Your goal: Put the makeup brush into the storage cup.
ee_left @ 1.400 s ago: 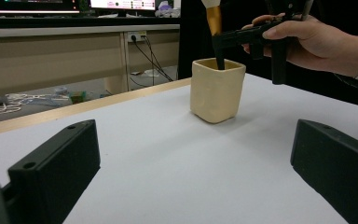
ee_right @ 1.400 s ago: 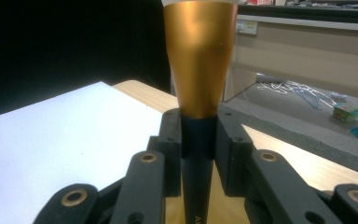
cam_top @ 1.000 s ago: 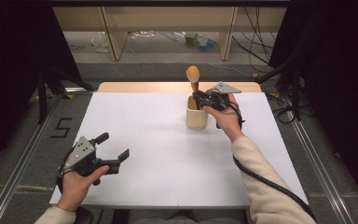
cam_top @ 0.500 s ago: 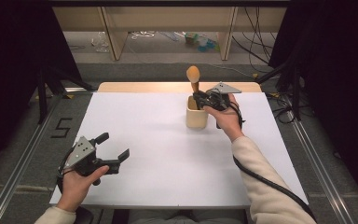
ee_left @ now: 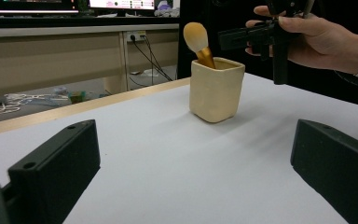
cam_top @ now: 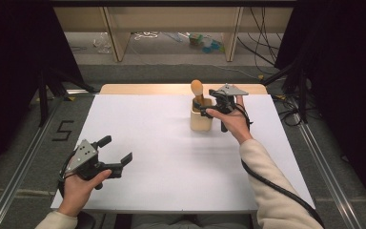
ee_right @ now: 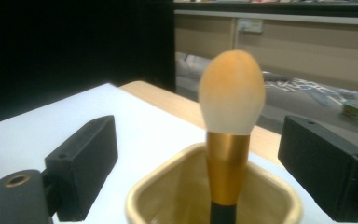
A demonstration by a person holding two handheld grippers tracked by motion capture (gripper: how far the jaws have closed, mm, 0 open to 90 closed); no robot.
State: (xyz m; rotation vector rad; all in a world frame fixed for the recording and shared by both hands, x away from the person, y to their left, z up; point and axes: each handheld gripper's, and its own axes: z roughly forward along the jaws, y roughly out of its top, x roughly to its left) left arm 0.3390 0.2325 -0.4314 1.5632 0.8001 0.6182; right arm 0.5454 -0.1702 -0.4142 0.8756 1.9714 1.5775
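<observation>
A single mark can be read: the digit "5" (cam_top: 63, 130), in dark strokes on the grey floor (cam_top: 24, 143) to the left of the tabletop (cam_top: 162, 157), seen in the high view. The bright screens along the top edge of the left gripper view are too small and blurred to read. Nothing else carries legible writing.

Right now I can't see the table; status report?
Right tongs just opened, astride brush. Brush stands in cup. Left tongs open, idle. Nothing in the way.

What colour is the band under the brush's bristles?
Shiny gold band on the brush; clearest in the right gripper view.
</observation>
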